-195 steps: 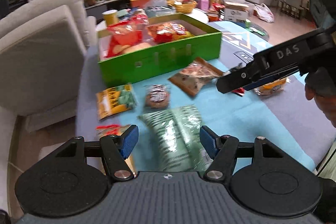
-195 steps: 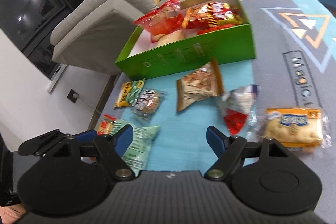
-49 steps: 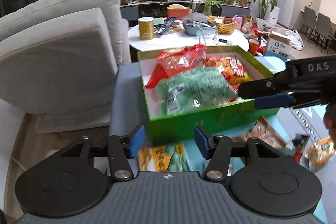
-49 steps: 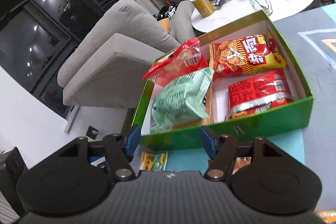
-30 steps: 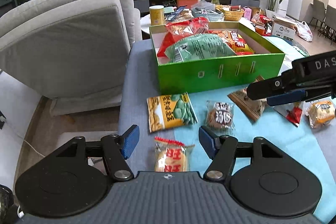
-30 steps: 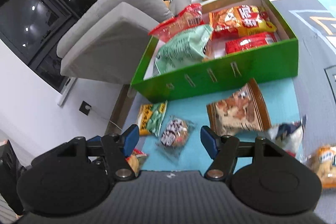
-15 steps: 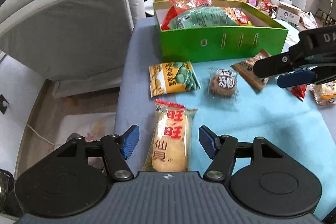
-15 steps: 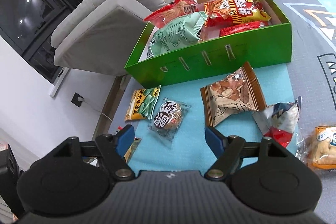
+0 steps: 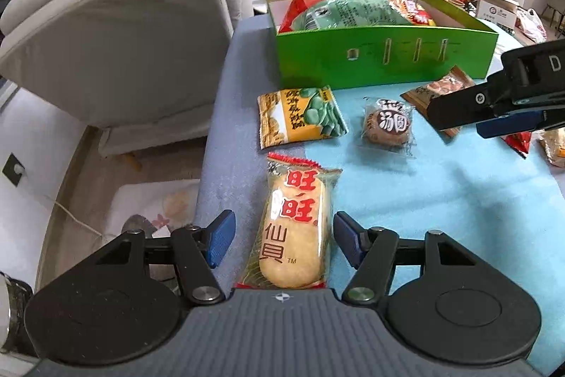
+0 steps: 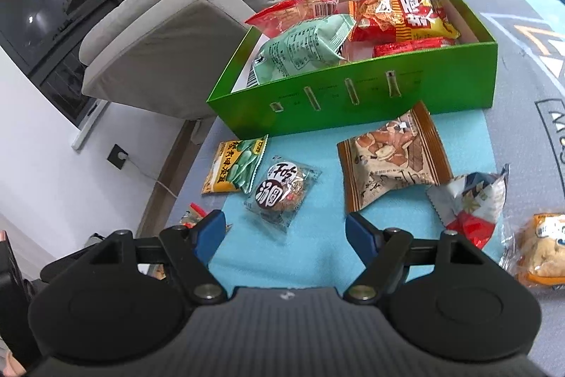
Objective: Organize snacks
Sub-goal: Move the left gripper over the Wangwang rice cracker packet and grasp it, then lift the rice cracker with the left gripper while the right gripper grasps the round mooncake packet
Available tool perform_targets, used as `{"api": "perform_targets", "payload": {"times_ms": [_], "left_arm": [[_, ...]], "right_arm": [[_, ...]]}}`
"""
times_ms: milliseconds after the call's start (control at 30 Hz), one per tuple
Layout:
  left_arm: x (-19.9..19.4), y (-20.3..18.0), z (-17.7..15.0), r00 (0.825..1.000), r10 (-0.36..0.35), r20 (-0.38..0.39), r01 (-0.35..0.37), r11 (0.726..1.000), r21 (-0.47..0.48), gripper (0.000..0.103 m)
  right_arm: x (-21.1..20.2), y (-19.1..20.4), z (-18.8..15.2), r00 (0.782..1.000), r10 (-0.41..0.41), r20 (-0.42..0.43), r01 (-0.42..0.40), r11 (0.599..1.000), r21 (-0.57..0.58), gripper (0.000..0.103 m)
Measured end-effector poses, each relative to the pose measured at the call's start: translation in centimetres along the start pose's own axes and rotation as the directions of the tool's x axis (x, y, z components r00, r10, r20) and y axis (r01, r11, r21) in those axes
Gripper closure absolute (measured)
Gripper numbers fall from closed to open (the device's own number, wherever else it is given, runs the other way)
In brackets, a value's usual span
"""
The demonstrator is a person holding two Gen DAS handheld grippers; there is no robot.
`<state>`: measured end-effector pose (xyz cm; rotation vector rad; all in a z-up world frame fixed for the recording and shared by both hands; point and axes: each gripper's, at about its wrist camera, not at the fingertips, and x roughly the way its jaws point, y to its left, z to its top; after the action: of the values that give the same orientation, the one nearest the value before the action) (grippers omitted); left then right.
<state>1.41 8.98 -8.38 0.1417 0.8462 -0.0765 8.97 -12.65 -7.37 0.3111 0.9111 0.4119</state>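
While the green box at the worktop's far edge held four bags, the left gripper straddled the rice cracker packet near the worktop's left edge, jaws closing, not pinching; right gripper spread, empty. Next: pinch, lift, box it.

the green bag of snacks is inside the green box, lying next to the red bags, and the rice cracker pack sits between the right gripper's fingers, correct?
One slip: the rice cracker pack lies between the fingers of the left gripper, not the right, as the left wrist view shows. Those jaws have just been closing around it, but the pads don't yet press it. The green bag is indeed in the green box beside the red bags.
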Motion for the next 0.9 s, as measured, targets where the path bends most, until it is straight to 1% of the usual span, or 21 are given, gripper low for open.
{"api": "perform_targets", "payload": {"times_ms": [67, 100, 233, 433, 600, 733, 900], "left_arm": [[0.4, 0.4, 0.1, 1.0, -0.018, -0.009, 0.018, 0.999, -0.035, 0.058], [0.5, 0.5, 0.1, 1.0, -0.028, -0.013, 0.027, 0.998, -0.048, 0.062], [0.5, 0.6, 0.0, 1.0, -0.029, -0.001, 0.029, 0.999, -0.043, 0.067], [0.3, 0.5, -0.1, 0.999, -0.034, 0.015, 0.035, 0.999, -0.034, 0.068], [0.2, 0.7, -0.1, 0.999, -0.026, 0.035, 0.027, 0.999, -0.034, 0.068], [0.2, 0.8, 0.0, 0.998, -0.042, 0.043, 0.044, 0.998, -0.036, 0.068], [0.4, 1.1, 0.1, 0.997, -0.058, 0.044, 0.06, 0.997, -0.046, 0.068]], "right_arm": [[0.3, 0.0, 0.1, 1.0, -0.005, -0.003, 0.005, 1.0, -0.002, 0.009], [0.5, 0.1, 0.1, 1.0, -0.006, -0.005, 0.006, 1.0, -0.002, 0.009], [1.2, 0.5, 0.1, 1.0, -0.025, -0.005, 0.025, 1.0, -0.014, 0.01], [2.3, 1.8, 0.3, 0.999, -0.032, -0.003, 0.032, 0.999, -0.02, 0.01], [3.6, 2.8, 0.3, 0.997, -0.077, 0.002, 0.077, 0.996, -0.05, 0.01], [4.6, 2.5, 0.4, 0.996, -0.09, -0.013, 0.09, 0.996, -0.011, 0.012], [5.6, 2.7, 0.6, 0.993, -0.116, -0.018, 0.116, 0.993, 0.002, 0.014]]}}
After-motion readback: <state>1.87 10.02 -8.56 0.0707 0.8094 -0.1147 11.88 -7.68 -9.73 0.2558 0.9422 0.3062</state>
